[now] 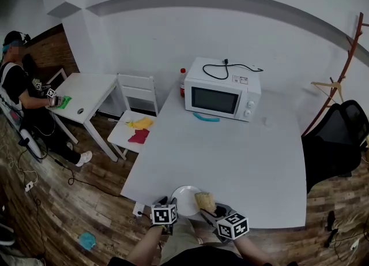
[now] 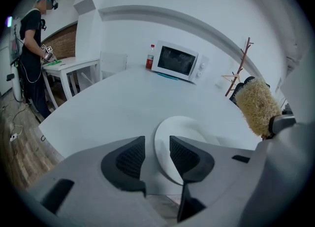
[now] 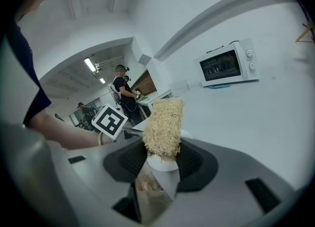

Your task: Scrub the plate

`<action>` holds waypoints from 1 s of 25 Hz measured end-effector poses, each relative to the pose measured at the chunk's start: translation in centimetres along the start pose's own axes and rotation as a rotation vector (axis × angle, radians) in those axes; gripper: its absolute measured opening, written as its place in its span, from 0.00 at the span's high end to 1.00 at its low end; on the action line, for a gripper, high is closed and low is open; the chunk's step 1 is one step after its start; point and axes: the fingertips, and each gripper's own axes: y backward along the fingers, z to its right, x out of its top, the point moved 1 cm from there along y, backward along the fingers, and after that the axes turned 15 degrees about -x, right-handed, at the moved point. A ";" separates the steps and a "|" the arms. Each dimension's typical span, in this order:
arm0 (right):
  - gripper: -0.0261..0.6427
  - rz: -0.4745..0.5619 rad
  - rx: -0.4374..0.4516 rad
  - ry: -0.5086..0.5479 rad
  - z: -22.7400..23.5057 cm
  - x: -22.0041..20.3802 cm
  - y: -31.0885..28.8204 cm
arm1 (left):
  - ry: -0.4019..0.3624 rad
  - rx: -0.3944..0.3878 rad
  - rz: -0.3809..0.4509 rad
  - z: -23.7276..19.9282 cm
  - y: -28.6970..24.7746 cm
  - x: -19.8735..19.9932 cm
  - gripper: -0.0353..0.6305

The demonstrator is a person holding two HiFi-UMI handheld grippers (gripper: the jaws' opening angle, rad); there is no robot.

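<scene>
Plate [image 1: 183, 199] at table [image 1: 230, 155] edge, left tongs [image 2: 156, 148] astride

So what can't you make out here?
Plate: left gripper view, near rim hidden behind left gripper.
Plate: right gripper view, mostly hidden by scrubber in right gripper.
Bottle: head view, label too small to read.

You have: round white ceramic plate [image 1: 183, 198]; straw-yellow fibrous scrub pad [image 1: 205, 201]; pale grey counter [image 1: 230, 155]; white boxy microwave [image 1: 222, 93], dark door; your left tongs [image 2: 156, 146], grey with black ribbed pads, cube marked in black-and-white squares.
</scene>
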 end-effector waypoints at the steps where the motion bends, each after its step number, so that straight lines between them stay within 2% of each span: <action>1: 0.70 0.003 0.003 0.003 -0.1 -0.1 0.2 | 0.000 0.000 0.007 0.3 0.3 -0.1 0.72; 7: 0.70 0.019 0.023 0.013 -1.2 0.0 1.4 | -0.013 -0.025 0.053 3.4 2.4 -0.2 0.72; 13: 0.70 0.035 0.026 0.000 -2.1 -0.5 2.2 | -0.021 -0.077 0.114 7.3 4.7 0.2 0.85; 18: 0.70 0.047 0.006 -0.017 -3.1 -1.1 2.7 | -0.069 -0.103 0.114 9.1 6.1 0.0 0.89; 25: 0.70 0.079 -0.057 -0.045 -5.7 -1.5 3.8 | -0.102 -0.103 0.095 9.0 9.3 -1.0 0.92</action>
